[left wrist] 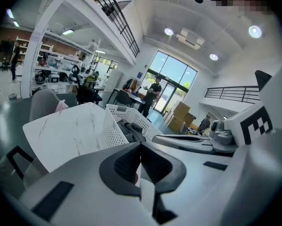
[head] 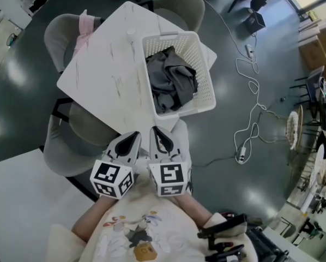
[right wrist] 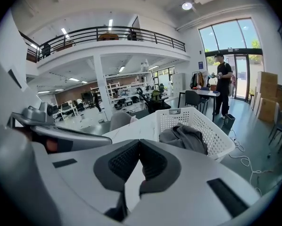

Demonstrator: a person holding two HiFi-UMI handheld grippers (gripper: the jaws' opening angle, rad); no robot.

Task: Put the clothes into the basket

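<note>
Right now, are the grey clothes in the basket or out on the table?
In. The grey clothes lie bunched inside the white basket, which stands on the table.

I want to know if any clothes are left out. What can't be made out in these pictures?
- Bottom of the basket, head view: the grey clothes cover it, so the number of garments is unclear.
- Pink cloth on the chair, head view: the table hides most of it; garment or not, unclear.
- Floor beneath the table, all views: hidden by the tabletop.
</note>
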